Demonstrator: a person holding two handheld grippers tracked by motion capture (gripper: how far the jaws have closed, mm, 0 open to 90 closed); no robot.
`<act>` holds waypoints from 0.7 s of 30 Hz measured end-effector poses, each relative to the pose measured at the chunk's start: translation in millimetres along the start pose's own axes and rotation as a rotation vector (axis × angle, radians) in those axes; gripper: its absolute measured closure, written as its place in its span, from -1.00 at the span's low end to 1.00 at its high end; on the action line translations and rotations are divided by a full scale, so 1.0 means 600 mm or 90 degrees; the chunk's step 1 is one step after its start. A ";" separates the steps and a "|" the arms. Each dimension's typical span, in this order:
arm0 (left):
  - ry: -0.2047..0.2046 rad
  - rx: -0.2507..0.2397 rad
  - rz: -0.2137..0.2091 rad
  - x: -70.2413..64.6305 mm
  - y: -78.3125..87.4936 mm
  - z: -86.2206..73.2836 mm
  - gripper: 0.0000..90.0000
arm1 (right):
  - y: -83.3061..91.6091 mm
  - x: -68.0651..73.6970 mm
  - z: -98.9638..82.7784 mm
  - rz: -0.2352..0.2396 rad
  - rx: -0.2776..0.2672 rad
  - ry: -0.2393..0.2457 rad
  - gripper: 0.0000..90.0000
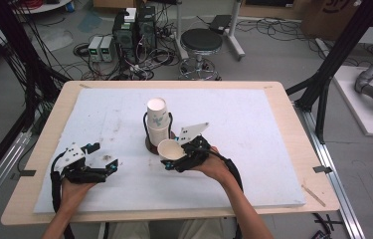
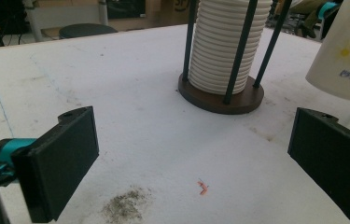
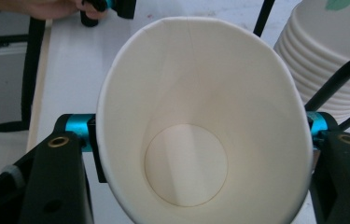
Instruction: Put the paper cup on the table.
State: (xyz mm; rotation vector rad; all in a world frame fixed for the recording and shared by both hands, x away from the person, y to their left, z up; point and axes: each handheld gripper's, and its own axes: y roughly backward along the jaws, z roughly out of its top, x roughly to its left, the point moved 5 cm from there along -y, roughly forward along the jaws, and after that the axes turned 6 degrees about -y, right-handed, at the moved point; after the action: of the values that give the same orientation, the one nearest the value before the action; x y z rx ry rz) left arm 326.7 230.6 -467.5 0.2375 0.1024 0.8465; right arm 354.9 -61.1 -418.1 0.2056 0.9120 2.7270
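Resting at the left of the white counter [image 1: 253,149]: left gripper [image 1: 105,158], jaws standing wide apart with nothing between them, above a dark smudge [image 2: 126,205]. Standing at centre, just right of it: stack of paper cups [image 1: 157,119] inside a dark-rodded holder [image 2: 220,100]. Gripping further right: right gripper [image 1: 178,158], jaws clamping a single paper cup [image 1: 169,149] across its walls, squeezing it oval, just beside the holder.
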 end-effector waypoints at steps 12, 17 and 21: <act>-0.004 0.000 0.000 0.000 0.000 0.000 -0.96 | -0.021 0.006 -0.010 -0.006 0.033 0.009 -0.26; -0.002 -0.001 -0.001 -0.001 0.000 0.000 -0.96 | -0.032 0.009 -0.018 -0.003 0.049 0.010 -0.26; -0.003 -0.001 -0.001 0.000 0.000 0.000 -0.96 | -0.036 0.009 -0.020 -0.007 0.050 0.013 -0.26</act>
State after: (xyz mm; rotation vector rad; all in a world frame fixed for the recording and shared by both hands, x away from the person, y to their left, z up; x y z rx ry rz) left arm 326.6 230.5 -467.4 0.2377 0.0972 0.8450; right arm 351.2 -49.8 -440.6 0.1865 1.0230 2.6907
